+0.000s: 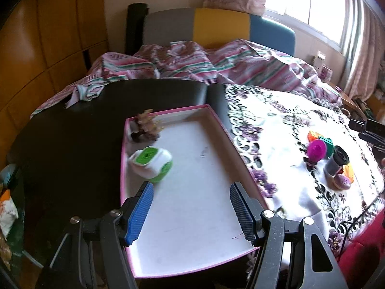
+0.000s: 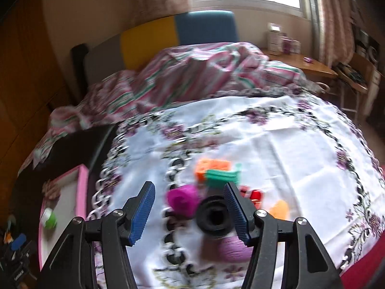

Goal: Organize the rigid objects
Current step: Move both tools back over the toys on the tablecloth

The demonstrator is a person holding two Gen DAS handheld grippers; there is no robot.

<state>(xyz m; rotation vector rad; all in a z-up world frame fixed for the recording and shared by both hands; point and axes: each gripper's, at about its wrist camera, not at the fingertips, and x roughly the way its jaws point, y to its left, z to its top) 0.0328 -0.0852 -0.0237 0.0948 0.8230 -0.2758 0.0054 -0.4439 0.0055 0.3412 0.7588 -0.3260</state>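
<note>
Pink-rimmed tray (image 1: pixel 168 110), green-white cube (image 1: pixel 151 163) inside

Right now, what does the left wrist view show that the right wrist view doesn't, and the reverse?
Only the left wrist view: the left gripper, open and empty over the pink-edged box, and a brown figurine in its far corner.
Only the right wrist view: the right gripper, open, and a red piece.
Both: the box, the green and white cube, the magenta toy, the black cylinder and the floral cloth.

Cube (image 1: pixel 151 164) in tray (image 1: pixel 168 260), toys (image 1: pixel 320 148) rightward
</note>
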